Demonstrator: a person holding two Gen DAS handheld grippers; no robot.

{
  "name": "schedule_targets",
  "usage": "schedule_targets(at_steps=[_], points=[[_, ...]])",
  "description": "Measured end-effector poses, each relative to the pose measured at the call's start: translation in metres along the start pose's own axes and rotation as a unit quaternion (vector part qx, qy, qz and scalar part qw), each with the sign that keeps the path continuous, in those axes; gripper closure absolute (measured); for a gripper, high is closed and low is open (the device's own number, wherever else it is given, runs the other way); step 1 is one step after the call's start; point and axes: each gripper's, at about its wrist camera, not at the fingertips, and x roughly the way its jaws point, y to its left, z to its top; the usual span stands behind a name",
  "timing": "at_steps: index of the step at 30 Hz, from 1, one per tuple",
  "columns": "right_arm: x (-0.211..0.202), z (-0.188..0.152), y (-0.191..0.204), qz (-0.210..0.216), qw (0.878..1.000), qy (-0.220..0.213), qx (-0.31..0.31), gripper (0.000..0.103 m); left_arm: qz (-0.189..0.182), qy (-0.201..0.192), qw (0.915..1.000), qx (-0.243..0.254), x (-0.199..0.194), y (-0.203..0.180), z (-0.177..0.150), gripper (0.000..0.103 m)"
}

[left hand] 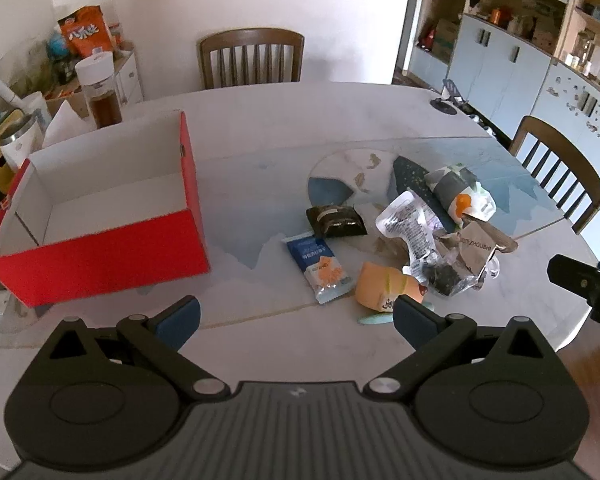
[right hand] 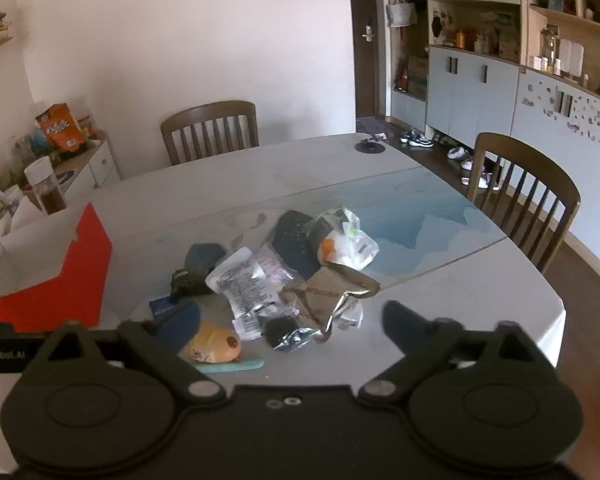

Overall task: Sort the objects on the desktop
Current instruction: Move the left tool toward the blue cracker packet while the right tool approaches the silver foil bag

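Jaws spread, both grippers | snack pile (left hand: pixel 412 236) ahead, untouched

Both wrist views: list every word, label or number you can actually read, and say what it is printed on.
"nRobot.AI", cut off at the frame edge: on the left gripper body, seen in the right wrist view.
"ZHOUSHI", mirrored and partly hidden: brown paper packet.
Blue snack packet, silver foil pouch, orange bag on the side cabinet: print present, too blurred to read.
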Motion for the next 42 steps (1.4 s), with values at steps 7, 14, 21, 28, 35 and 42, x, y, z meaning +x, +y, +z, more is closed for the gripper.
schedule_targets(at_steps=[7, 14, 21, 28, 35, 42], points=[[0.001, 0.004, 0.005, 0.005, 1.0, -0.003, 0.002, 0.023, -0.023, -0.008, 0.9996, 0.016, 0.001, 0.006, 0.003, 0.0], [0.006, 0.004, 0.008, -0.003, 1.0, -0.005, -0.004, 0.023, -0.037, -0.008, 0.9987, 0.034, 0.005, 0.01, 0.005, 0.0], [0.026, 0.002, -0.003, -0.013, 1.0, 0.005, -0.024, 0.029, -0.042, 0.0, 0.9985, 0.035, 0.021, 0.002, 0.005, 0.0], [0.056, 0.005, -0.023, -0.004, 0.999, 0.02, -0.035, 0.035, -0.021, 0.008, 0.9996, 0.018, 0.046, -0.01, 0.016, 0.001], [0.088, 0.009, -0.044, 0.002, 0.997, 0.039, -0.06, 0.04, 0.005, 0.02, 0.9996, -0.019, 0.081, -0.015, 0.028, 0.001], [0.12, 0.015, -0.06, 0.012, 0.995, 0.054, -0.084, 0.041, 0.038, 0.032, 0.9983, -0.031, 0.113, -0.018, 0.036, 0.001]])
